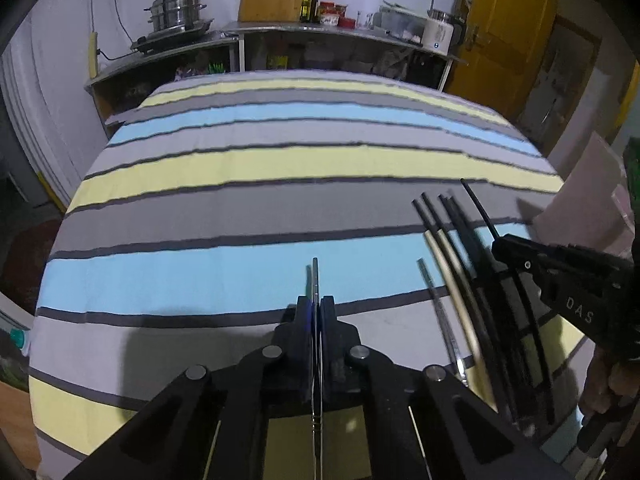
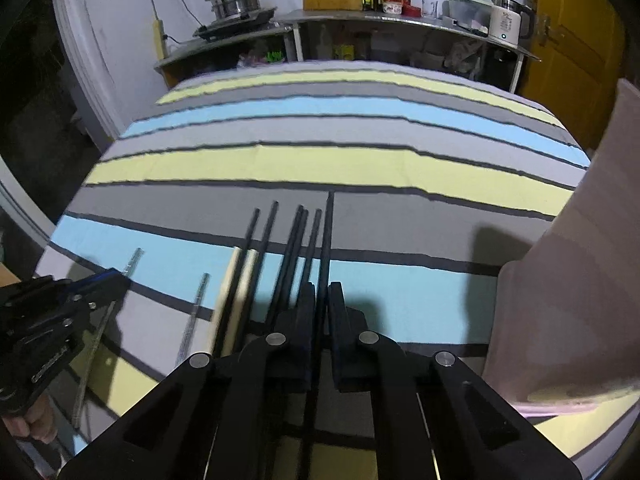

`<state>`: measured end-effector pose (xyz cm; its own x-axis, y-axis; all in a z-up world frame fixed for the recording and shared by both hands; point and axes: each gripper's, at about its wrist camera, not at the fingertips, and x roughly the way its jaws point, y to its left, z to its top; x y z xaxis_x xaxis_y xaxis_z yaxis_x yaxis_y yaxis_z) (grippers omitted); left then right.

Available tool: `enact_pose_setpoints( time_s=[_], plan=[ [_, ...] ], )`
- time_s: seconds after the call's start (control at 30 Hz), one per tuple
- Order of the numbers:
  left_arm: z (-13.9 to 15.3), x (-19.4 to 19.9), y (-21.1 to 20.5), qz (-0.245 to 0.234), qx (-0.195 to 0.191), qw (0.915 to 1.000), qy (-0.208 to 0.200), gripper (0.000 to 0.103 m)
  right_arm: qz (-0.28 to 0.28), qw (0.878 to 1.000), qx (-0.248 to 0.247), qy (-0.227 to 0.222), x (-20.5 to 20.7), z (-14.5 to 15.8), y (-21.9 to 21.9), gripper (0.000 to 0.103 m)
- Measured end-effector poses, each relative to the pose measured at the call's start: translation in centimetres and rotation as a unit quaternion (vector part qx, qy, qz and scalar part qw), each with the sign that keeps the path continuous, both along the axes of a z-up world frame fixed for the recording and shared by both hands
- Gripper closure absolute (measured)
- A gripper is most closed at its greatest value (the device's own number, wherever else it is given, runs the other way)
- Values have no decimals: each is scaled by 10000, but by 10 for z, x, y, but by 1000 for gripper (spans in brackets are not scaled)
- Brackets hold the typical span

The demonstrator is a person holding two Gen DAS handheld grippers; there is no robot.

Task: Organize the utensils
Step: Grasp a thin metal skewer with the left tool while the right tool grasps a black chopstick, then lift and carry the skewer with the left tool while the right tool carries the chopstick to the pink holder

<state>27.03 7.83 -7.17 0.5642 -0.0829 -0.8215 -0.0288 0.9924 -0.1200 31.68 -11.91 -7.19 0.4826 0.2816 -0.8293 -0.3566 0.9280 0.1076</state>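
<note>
Two claws were clamped shut: the left claw [image 1: 316, 312] on a metal chopstick [image 1: 315, 280], the right claw [image 2: 321, 300] on a black chopstick [image 2: 329, 232], above a striped cloth [image 1: 240, 168] before cluttered kitchen shelves [image 1: 344, 36].

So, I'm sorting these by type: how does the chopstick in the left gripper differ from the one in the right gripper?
The metal chopstick in the left gripper is silvery and shiny; the black chopstick in the right gripper is matte and dark. The metal one has just one similar stick lying nearby, while the black one sits beside a cluster of black sticks. Both are clamped between shut jaws, pointing away over the striped cloth.
</note>
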Motion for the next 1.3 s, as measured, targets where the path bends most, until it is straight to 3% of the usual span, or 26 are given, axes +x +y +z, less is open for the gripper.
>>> enact_pose_setpoints(
  time_s=[0.1, 0.53, 0.8, 1.07, 1.3],
  plan=[
    [13, -6, 1, -41, -189, 9997, -142, 99, 5, 9999, 130, -94, -7, 12, -2, 97],
    [100, -50, -8, -322, -327, 9957, -802, 99, 150, 9953, 651, -699, -51, 85, -21, 98],
    [139, -71, -24, -511, -360, 9923, -1070, 99, 93, 9906, 934, -992, -79, 118, -44, 98],
    [170, -71, -48, -773, -523, 9884, -1201, 99, -38, 9853, 1192, -1226, -93, 142, -72, 98],
    [207, -48, -92, -1207, -773, 9807, -1333, 99, -304, 9774, 1409, -1544, -91, 179, -109, 98]
  ],
)
